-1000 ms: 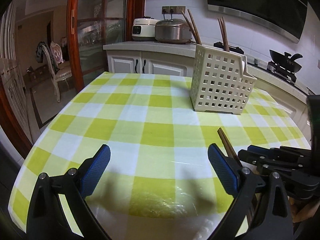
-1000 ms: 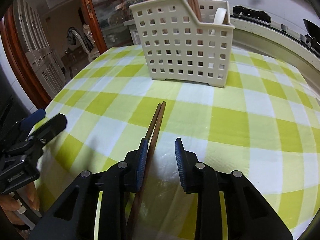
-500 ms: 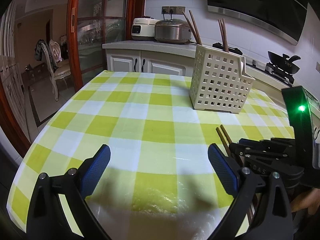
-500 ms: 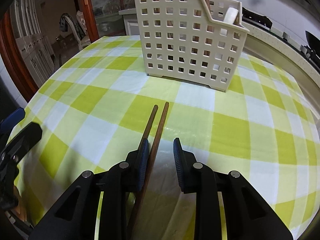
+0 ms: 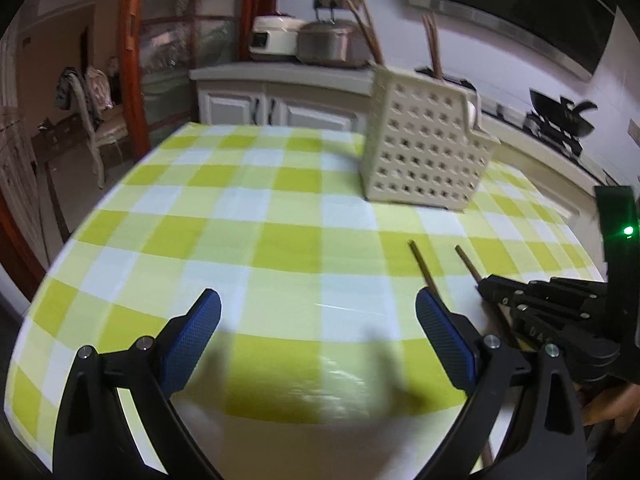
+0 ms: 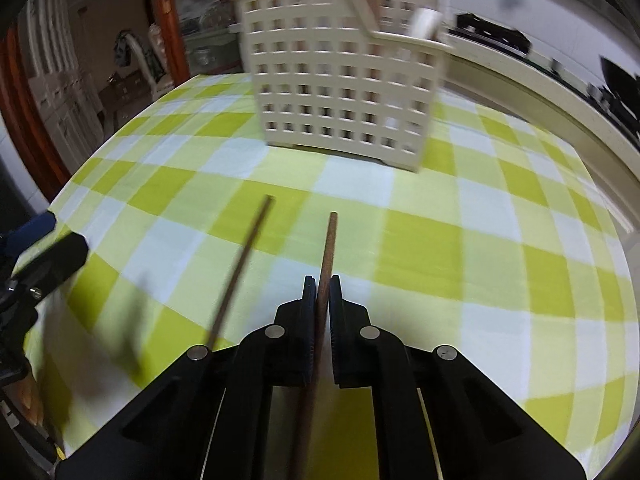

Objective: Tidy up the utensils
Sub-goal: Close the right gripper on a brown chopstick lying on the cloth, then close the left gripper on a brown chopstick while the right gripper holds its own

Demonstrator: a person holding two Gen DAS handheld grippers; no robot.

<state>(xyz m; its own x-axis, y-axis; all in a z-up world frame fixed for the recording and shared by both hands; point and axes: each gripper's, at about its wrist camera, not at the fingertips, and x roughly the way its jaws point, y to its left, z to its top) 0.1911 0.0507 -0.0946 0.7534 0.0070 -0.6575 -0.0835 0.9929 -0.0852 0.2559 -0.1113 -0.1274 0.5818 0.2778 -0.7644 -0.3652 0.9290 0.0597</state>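
Two brown chopsticks lie apart on the green-checked tablecloth. My right gripper (image 6: 323, 286) is shut on one chopstick (image 6: 327, 248), whose tip points toward the basket. The other chopstick (image 6: 244, 264) rests loose to its left, angled away. In the left wrist view the same pair shows as the loose chopstick (image 5: 423, 270) and the held chopstick (image 5: 468, 266), with the right gripper (image 5: 486, 292) at the right edge. My left gripper (image 5: 318, 316) hovers open over the cloth with nothing between its blue pads. A cream perforated utensil basket (image 6: 340, 80) stands upright beyond, holding several chopsticks and a white spoon.
The table's round edge (image 5: 48, 276) drops off at the left toward a chair (image 5: 86, 120). A kitchen counter (image 5: 280, 70) with a rice cooker and a pot runs behind the table. A stove with a wok (image 5: 560, 114) is at the far right.
The right gripper's jaws closed onto one chopstick. The two chopsticks, side by side before, have spread apart, the loose one swinging left. The left gripper stayed open and nearly still.
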